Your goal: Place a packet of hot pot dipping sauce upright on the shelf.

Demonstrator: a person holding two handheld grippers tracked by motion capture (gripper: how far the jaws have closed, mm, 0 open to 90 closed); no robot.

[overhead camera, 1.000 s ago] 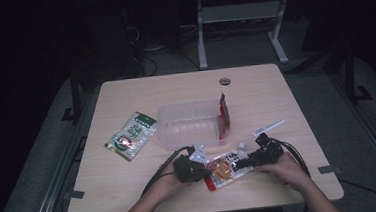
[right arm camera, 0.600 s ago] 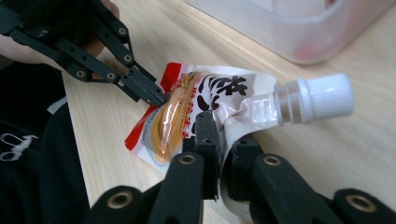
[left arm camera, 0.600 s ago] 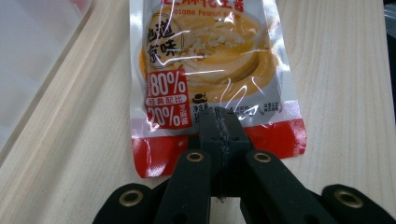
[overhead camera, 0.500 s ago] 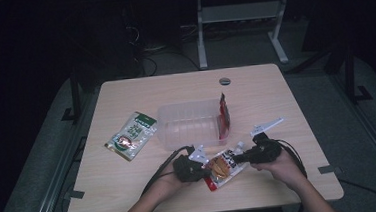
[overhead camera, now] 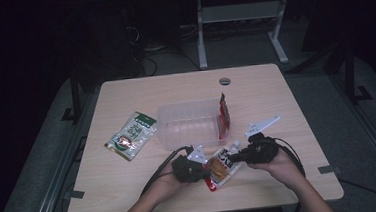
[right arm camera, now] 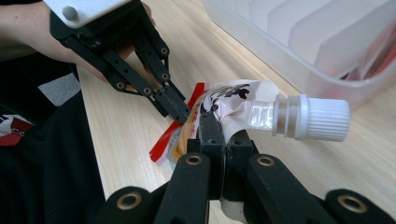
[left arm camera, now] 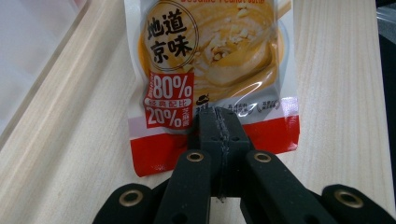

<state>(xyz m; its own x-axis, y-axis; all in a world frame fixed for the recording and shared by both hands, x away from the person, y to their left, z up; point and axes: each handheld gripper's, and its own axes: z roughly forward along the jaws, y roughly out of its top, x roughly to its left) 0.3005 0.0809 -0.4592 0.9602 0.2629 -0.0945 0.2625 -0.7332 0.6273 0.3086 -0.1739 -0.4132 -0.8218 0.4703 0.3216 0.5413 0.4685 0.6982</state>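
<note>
The wooden table (overhead camera: 131, 190) took up the middle of the room, and on it the clear plastic tub (overhead camera: 190, 125) sat roughly central, the biggest thing there. A red packet (overhead camera: 223, 117) stood on edge inside the tub against its right wall. Left of the tub, well apart from it, a green snack bag (overhead camera: 131, 135) lay flat. In front of the tub, toward the person's edge, the sauce pouch (overhead camera: 222, 166) was held between the two tools, just clear of the tub's front wall. The left gripper (overhead camera: 200, 169) came at the pouch from its left end, and from the left gripper view its jaws were pinched together on the red bottom seam of the pouch (left arm camera: 212, 70), just below the printed "80%" and "20%" panel. The right gripper (overhead camera: 232, 158) was clamped on the pouch's neck, its jaws closed just behind the white screw cap (right arm camera: 313, 118), which pointed out toward the tub's (right arm camera: 299, 42) near wall.
</note>
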